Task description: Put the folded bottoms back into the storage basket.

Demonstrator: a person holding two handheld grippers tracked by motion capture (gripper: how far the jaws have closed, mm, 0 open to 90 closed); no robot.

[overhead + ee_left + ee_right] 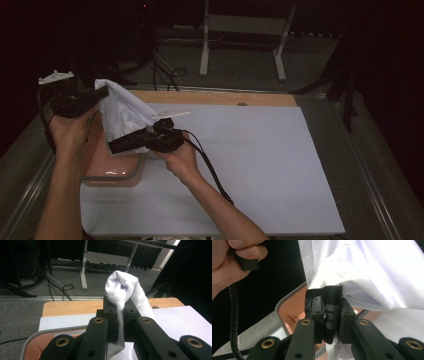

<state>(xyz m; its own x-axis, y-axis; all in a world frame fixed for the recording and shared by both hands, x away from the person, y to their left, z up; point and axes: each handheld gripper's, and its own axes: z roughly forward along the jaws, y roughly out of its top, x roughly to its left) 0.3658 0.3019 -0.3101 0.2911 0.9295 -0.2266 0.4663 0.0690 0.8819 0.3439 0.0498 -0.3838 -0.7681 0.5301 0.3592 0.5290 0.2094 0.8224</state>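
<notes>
Evidently both tongs were clamped on the white garment [121,113], held stretched above the pink tray [112,176]. The left gripper [119,315] pinched a bunched white fold between its jaws; the right gripper [331,317] bit on the black band [328,293] at the garment's hem. A slip seemed the likeliest trouble (the left grip held only a thin gather), and pulling the hands apart could tug it free. How much cloth hung behind the right gripper was hidden, and the lettering on the band was unreadable.
</notes>
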